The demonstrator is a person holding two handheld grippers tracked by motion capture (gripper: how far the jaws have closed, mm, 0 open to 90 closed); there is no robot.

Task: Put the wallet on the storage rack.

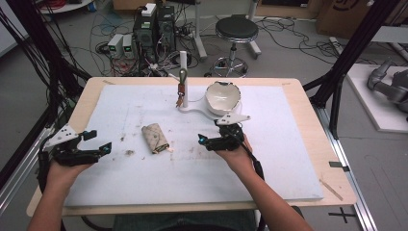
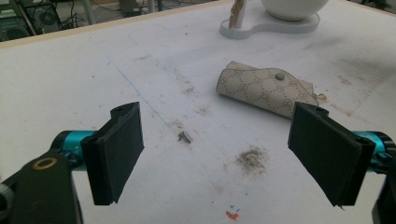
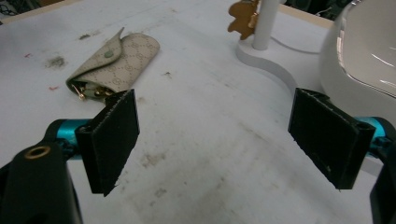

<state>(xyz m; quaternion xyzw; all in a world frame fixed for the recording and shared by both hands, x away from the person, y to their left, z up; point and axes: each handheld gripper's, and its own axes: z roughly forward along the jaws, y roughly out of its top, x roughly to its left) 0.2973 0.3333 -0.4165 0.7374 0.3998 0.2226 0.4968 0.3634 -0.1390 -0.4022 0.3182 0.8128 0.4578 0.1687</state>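
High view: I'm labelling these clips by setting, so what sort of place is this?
Probably a robotics lab or data-collection workshop, not a home. Computer towers stand in tangled cables on the floor, a black frame surrounds the padded table, and a grey robot arm lies at the right.

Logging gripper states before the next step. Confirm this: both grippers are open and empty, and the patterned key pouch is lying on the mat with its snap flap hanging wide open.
One detail is wrong: the flap. In the left gripper view the patterned key pouch lies on the mat with its flap snapped shut. The left gripper and right gripper are indeed open and empty.
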